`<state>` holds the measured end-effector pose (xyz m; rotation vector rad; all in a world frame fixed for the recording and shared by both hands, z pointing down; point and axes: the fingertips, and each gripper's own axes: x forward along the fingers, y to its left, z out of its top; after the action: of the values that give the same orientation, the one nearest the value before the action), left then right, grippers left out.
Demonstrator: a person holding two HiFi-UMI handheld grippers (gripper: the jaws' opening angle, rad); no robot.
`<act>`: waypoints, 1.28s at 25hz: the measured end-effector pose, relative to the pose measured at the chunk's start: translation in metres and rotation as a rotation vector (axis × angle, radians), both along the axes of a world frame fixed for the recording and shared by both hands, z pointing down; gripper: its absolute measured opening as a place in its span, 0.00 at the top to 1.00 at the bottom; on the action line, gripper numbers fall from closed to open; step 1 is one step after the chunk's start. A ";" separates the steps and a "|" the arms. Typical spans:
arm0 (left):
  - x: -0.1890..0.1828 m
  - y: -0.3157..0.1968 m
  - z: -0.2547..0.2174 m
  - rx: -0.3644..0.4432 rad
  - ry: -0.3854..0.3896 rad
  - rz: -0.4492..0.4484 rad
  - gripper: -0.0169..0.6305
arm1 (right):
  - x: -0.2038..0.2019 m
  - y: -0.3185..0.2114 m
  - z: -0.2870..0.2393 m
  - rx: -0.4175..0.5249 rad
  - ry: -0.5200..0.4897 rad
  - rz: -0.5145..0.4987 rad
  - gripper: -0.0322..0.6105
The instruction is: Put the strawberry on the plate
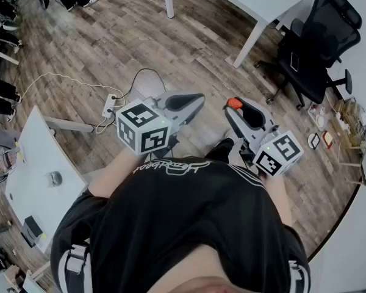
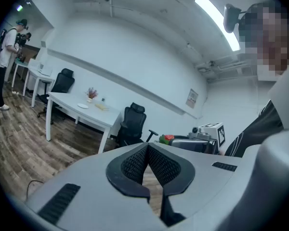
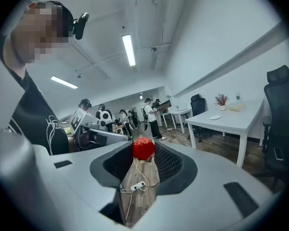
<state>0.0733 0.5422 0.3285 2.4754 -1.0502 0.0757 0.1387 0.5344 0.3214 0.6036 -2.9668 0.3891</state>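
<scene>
Strawberry (image 3: 143, 148) is held off the ground at the very tips of the right gripper (image 3: 144, 151), whose jaws are pressed on it from both sides and so stand fairly wide. In the head view the strawberry is seen at the front of that gripper, above the floor. Its skin is bright red, rounded and finely pitted. The left gripper (image 2: 147, 147) is carried empty near it, its ribbed pads brought together at the tips. Beneath both, a wooden plank floor (image 1: 140, 41) is spread, and a white power strip (image 1: 110, 105) with trailing cables is laid on it. A white table (image 3: 231, 125) is set well apart from the grippers, and a small white plate (image 3: 215, 117) is laid on its top, with a potted plant (image 3: 221, 100) near it. A black office chair (image 1: 317, 41) is placed by another table. Long ceiling lights (image 3: 128, 49) are lit overhead, and several people (image 3: 151, 114) are seen standing at the far end of the room.
</scene>
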 end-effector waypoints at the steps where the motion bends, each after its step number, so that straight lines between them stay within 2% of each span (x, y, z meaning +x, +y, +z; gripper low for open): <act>1: -0.001 0.002 0.000 0.000 0.001 -0.003 0.96 | 0.000 0.002 0.000 -0.002 0.000 -0.001 0.74; 13: 0.000 0.003 -0.010 0.022 0.015 -0.018 0.96 | 0.000 0.003 -0.005 0.008 0.000 -0.003 0.74; 22: 0.004 0.004 -0.021 0.046 0.020 -0.012 0.96 | 0.012 -0.004 -0.016 0.012 -0.035 0.056 0.74; 27: 0.009 -0.022 -0.015 0.024 0.038 -0.019 0.96 | 0.021 -0.027 -0.010 -0.010 -0.053 0.077 0.74; 32: 0.008 -0.063 -0.006 -0.001 0.023 -0.024 0.96 | 0.019 -0.069 -0.002 -0.030 -0.075 0.071 0.74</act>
<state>0.0812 0.4788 0.3226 2.4563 -1.0696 0.0408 0.1579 0.4651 0.3191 0.7086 -3.0110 0.4716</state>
